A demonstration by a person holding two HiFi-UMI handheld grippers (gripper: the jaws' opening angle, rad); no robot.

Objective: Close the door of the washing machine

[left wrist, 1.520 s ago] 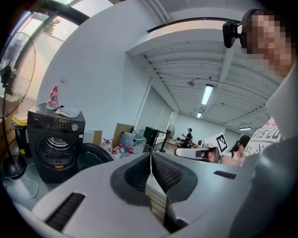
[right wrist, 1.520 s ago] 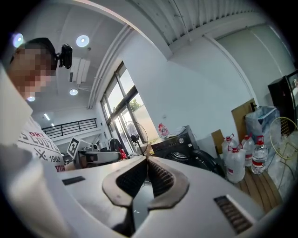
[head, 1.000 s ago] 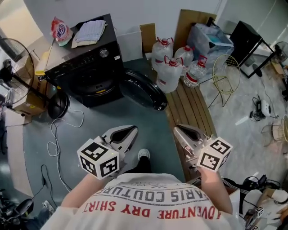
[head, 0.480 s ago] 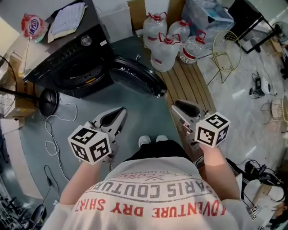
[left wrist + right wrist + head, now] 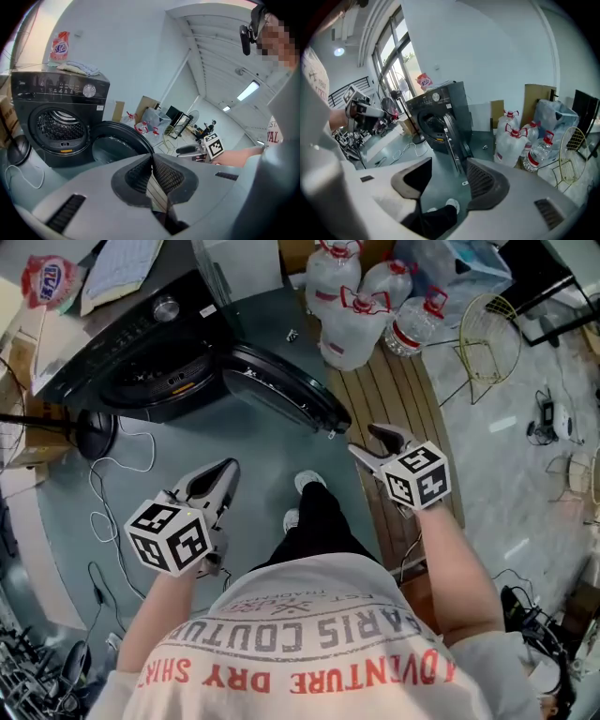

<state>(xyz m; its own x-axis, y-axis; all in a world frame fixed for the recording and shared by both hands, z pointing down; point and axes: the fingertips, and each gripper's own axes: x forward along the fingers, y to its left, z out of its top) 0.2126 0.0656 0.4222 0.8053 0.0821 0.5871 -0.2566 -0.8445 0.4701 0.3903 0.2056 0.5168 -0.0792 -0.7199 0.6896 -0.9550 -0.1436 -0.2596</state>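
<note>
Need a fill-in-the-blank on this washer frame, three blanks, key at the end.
1. The washer door is ___.
2. The left gripper is ___, with nothing between its jaws.
3. In the head view, the bottles stand to the ___ of the washer.

Missing words: open; shut; right.

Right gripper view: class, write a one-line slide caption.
Right gripper, jaws just opened and empty, faces the washing machine and its wide-open door.
</note>
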